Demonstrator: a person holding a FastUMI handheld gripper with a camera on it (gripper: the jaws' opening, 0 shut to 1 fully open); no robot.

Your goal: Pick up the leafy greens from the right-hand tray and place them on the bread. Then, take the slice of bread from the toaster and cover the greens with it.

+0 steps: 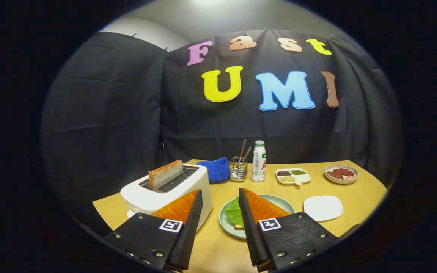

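— What's around you?

— A booth hung with black cloth, and a wooden table (218,246) under me. The biggest thing on it is the white toaster (154,195), left of my fingers, with a slice of bread (165,173) standing up out of its slot.

— And your gripper?

— My gripper (220,199) is spread wide, holding nothing. Just ahead, partly behind the right finger, sits a pale green plate (279,200) with the leafy greens (234,214) lying on a piece of bread (238,226) whose edge peeks out below them.

— The tray?

— A white tray (323,207) sits right of the plate, bare on top.

— Farther back?

— A blue cloth (214,169), a clear holder with chopsticks (238,168), a white bottle (258,161) whose label I cannot read, a divided dish of beans (292,176), and a small bowl of reddish food (341,174). Each finger carries a square black-and-white marker (171,225).
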